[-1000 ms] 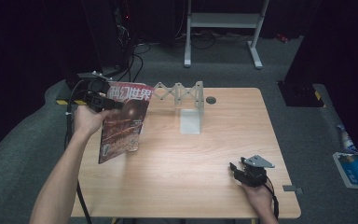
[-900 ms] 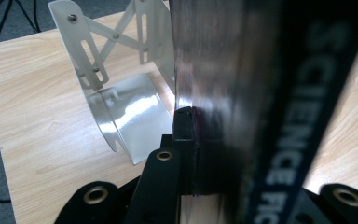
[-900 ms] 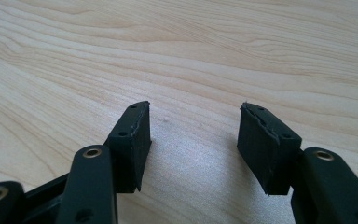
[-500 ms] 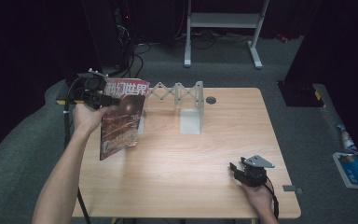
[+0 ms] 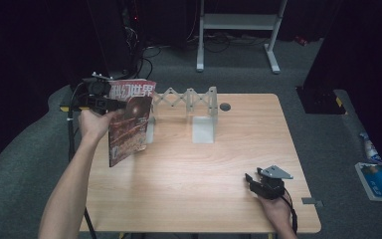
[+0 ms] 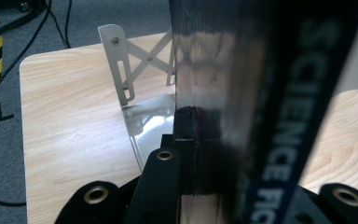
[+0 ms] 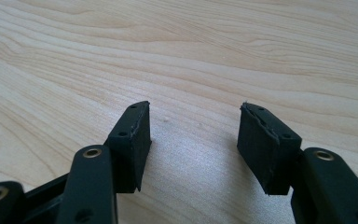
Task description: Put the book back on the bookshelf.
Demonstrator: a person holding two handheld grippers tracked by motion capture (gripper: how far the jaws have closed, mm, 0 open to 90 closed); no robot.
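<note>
Glossy paper, thin and floppy: the magazine hangs upright above the tabletop's left rear part, just left of the metal accordion-type rack, its lower edge off the wood. The left tool is clenched on its upper part near the left edge; in the left gripper view the jaw sits flat against the dark cover, w/ the rack's end plate and its shiny base right behind.

Handling, as a judgement: light, so weight is no issue, but the cover is slick and the pages can fan or sag when held at one point only. A pinch close to the spine is prob. the best hold, since that is the stiffest line; a hold at the free page edge would let the thing bend and slide. Keeping it vertical helps it enter a rack slot w/o buckling.

The right tool rests at the tabletop's near right corner, well apart from the magazine, released, jaws spread w/ bare wood between them.
</note>
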